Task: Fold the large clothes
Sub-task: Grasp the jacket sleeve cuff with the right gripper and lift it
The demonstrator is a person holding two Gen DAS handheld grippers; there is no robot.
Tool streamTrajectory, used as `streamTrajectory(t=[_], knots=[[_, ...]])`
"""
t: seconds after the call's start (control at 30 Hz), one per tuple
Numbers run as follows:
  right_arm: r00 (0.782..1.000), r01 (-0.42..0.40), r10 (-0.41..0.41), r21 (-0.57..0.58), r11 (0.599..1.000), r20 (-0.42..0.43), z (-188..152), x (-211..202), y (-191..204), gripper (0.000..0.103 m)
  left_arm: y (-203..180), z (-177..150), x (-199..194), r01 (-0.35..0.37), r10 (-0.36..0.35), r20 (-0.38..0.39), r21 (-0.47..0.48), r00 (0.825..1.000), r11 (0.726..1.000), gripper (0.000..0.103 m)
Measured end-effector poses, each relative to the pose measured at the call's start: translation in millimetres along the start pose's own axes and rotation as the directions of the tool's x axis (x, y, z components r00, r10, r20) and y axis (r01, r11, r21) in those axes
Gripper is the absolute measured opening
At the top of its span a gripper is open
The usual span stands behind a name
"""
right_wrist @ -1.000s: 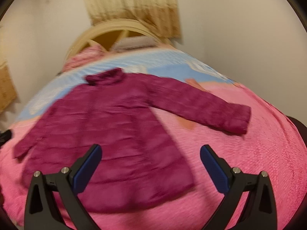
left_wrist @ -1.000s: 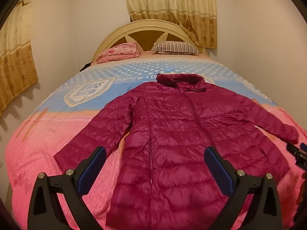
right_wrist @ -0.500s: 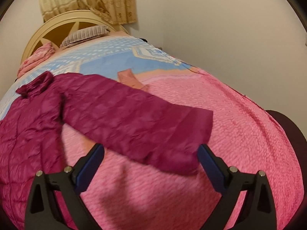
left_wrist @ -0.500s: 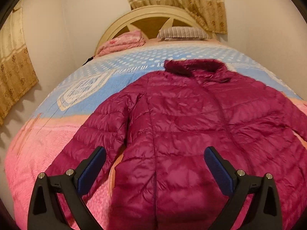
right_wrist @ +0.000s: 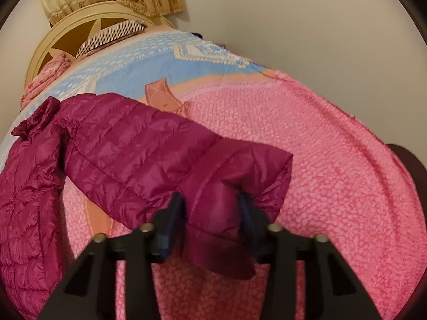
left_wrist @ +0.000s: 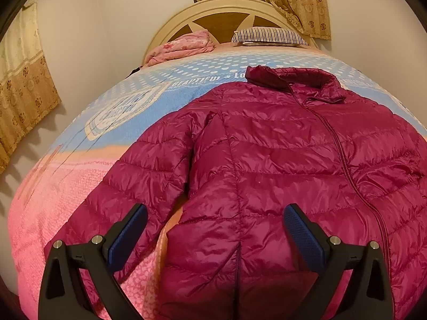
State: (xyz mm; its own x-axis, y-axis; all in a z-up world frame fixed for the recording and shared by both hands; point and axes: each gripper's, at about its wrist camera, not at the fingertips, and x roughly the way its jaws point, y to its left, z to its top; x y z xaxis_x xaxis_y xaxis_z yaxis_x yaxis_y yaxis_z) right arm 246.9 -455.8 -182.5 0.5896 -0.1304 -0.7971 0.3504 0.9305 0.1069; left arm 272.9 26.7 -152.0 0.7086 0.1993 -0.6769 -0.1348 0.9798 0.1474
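Observation:
A magenta quilted puffer jacket (left_wrist: 267, 160) lies face up and spread out on the bed, zipped, with its collar (left_wrist: 293, 80) toward the headboard. My left gripper (left_wrist: 216, 229) hovers open over the jacket's lower left side, where the near sleeve (left_wrist: 128, 186) meets the body; nothing is between its fingers. In the right wrist view the other sleeve (right_wrist: 149, 154) stretches out over the pink cover. My right gripper (right_wrist: 212, 213) is closing on that sleeve near its cuff (right_wrist: 261, 170), and the fabric bunches between the pads.
The bed cover (right_wrist: 333, 160) is pink near me and blue farther up (left_wrist: 149, 112). A striped pillow (left_wrist: 269, 36) and a folded pink blanket (left_wrist: 181, 48) lie by the cream headboard (left_wrist: 226, 8). Curtains (left_wrist: 24, 90) hang at the left, and walls stand close on both sides.
Both grippers came in lower and closer to the jacket. The right gripper went from wide open above the sleeve end to closed around it; the left stayed open.

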Motion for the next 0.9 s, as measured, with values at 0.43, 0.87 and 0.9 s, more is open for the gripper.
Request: streamTrajectory(t=[0.43,0.87,0.9], knots=[[0.986,-0.015,0.045,-0.183,0.983,0.159,47,-46,57,0.013,22,27,-7,-0.018,0.019,0.028,-0.015,0.999,1.0,0.102],[0.931,-0.058,0.246,-0.553,0.831,0.271,54,-90,253,0.012,57,30,-2,-0.039,0.04,0.027,-0.054,0.999,0.998,0.102],[0.926,-0.065,0.265,-0.581,0.811,0.268,48,-90,271,0.012,62,30,-2,-0.044,0.046,0.026,-0.06,0.999,0.997,0.102]])
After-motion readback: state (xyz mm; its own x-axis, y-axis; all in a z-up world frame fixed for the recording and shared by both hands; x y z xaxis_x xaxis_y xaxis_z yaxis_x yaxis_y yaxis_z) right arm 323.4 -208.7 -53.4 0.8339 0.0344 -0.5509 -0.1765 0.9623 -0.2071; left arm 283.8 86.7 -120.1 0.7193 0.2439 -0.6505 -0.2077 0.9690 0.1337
